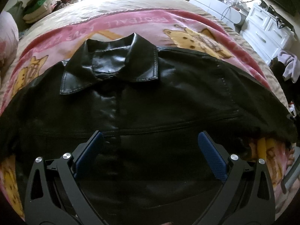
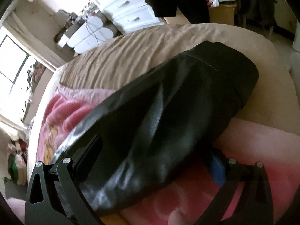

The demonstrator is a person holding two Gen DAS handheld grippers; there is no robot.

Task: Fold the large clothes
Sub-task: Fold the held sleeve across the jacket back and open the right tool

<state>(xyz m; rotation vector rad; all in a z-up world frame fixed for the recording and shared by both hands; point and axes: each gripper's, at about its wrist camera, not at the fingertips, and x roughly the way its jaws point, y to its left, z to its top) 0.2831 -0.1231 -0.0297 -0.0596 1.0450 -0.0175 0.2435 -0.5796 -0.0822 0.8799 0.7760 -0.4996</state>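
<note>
Black leather-look jacket (image 1: 150, 97) lay spread face-up on the pink printed blanket (image 1: 116, 28) over the bed (image 1: 131, 1), collar (image 1: 112, 63) toward twelve o'clock in the left wrist view, sleeves running out toward three and nine.

Left gripper (image 1: 150, 159) hovered over the lower front panel at six o'clock, fingers wide apart, nothing between them. Right gripper (image 2: 155, 161) sat around a sleeve (image 2: 178, 103) — fingers apart on either side of the cloth, one above and one beneath, not yet pinched down as far as could be told; motion blur made contact hard to judge.

Judged heavy for a garment and fairly stiff: glossy, thick, holding broad creases rather than draping. Likely slick against the pads, so a shallow pinch could slide off. Best held at stitched seams or the cuff and hem edges, where layers were doubled; collar too bulky.

Room for moving: plenty of bare beige bedsheet (image 2: 131, 52) toward twelve o'clock in the right wrist view. Bed edge close on the far side of the sleeve, with a white dresser (image 2: 127, 9) beyond — safer to fold inward toward the jacket's middle than to drag outward.
</note>
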